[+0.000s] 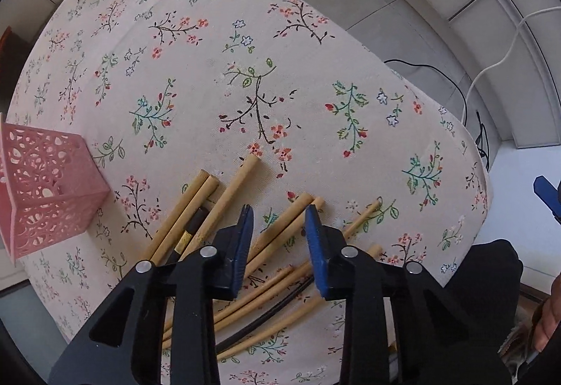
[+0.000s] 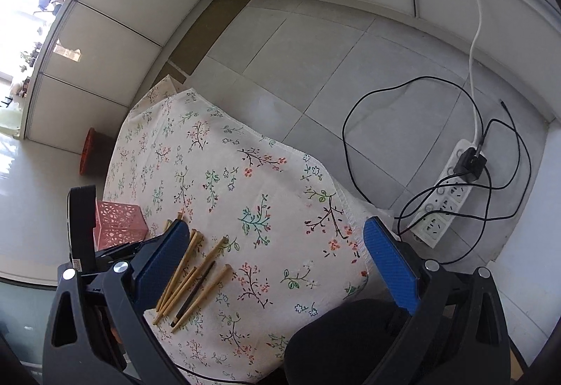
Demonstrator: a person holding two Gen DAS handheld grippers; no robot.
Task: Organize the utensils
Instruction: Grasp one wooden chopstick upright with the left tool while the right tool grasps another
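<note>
Hovering low at frame bottom, the left gripper (image 1: 278, 222) is narrowly parted over bamboo chopsticks (image 1: 280, 231), grasping nothing, while the right gripper (image 2: 277, 257) gapes wide, released.

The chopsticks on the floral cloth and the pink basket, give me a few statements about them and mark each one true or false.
1. The chopsticks lie loose on the floral tablecloth. True.
2. The pink basket already holds several chopsticks. False: none show inside it; all visible sticks lie on the cloth.
3. Every stick in the pile is pale wood. False: at least one dark chopstick lies among them.
4. The left gripper is directly over the pile, with chopsticks showing between its blue fingers. True.
5. The right gripper is clamped on a chopstick. False: its jaws stand wide apart with nothing between them.
6. A power strip lies on the floor beside the table. True.
</note>
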